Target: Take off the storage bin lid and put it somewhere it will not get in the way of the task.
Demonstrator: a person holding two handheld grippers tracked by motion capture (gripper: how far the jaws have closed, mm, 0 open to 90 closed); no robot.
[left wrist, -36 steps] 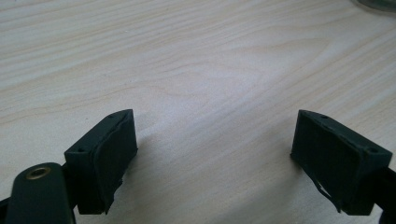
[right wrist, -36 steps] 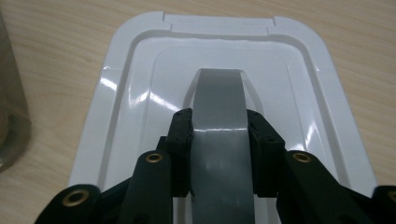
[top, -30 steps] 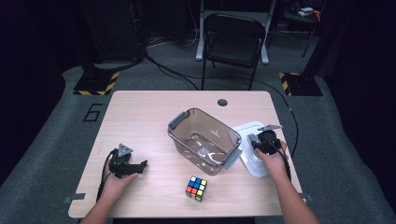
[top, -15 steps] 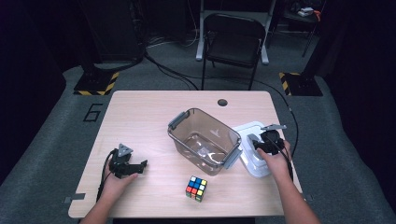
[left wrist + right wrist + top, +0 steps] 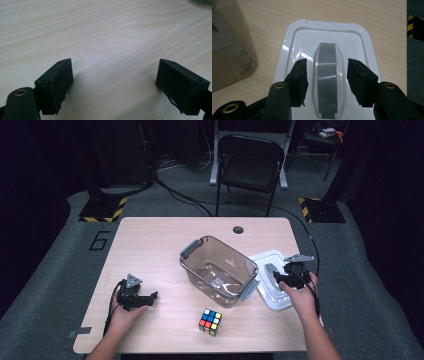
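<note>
A dim room with a folding chair [image 5: 252, 162] lay beyond the pale wooden table [image 5: 150, 250], which bore a painted "6" [image 5: 101, 240] at its 10 o'clock corner. The right gripper [image 5: 325, 75], jaws just parted and released, hovered over the white lid [image 5: 362, 42], astride its grey handle [image 5: 327, 75], at 3 o'clock of the clear bin [image 5: 218, 270]. The left gripper [image 5: 115, 82] stood open above bare wood.

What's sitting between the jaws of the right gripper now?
The grey handle of the white lid, seen in the right gripper view. The right gripper straddles it with jaws open, not pressing.
</note>
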